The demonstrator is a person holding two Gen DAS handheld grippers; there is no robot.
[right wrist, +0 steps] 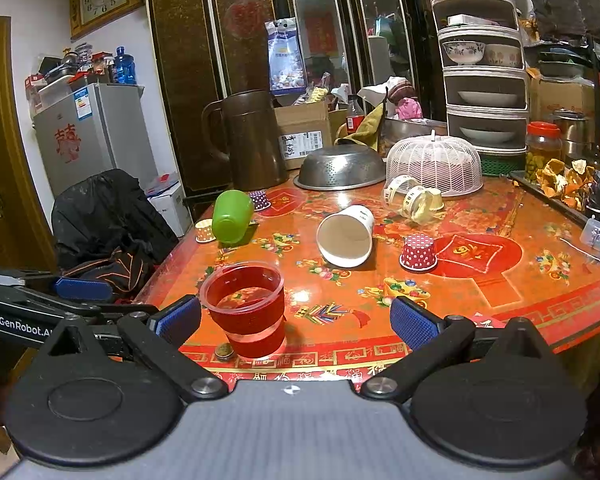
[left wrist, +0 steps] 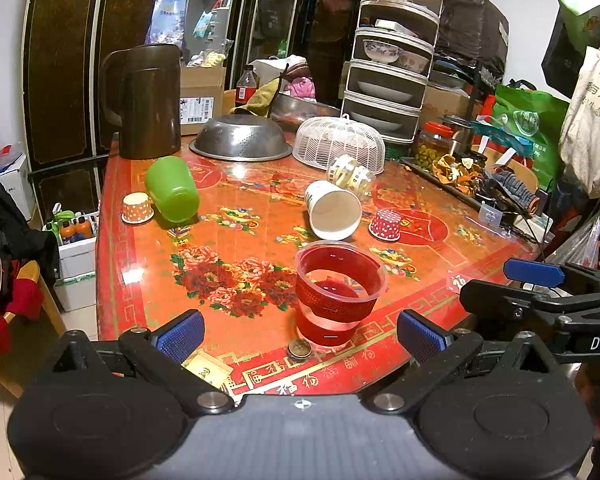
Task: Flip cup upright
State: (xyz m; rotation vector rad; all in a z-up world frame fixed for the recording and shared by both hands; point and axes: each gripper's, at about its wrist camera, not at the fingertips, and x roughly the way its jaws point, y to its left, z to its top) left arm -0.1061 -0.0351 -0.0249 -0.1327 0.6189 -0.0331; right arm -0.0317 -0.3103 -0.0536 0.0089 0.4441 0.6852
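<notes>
A clear plastic cup with a red band stands upright near the table's front edge. A white paper cup lies on its side, mouth toward me. A green cup lies on its side at the left. A clear patterned cup lies tipped by the white mesh cover. My left gripper is open and empty, its pads either side of the clear cup but short of it. My right gripper is open and empty beside it.
Small dotted paper cups stand upside down. A brown jug, steel colander, white mesh cover and stacked dish rack fill the back. A coin lies by the clear cup. A cluttered tray sits at the right.
</notes>
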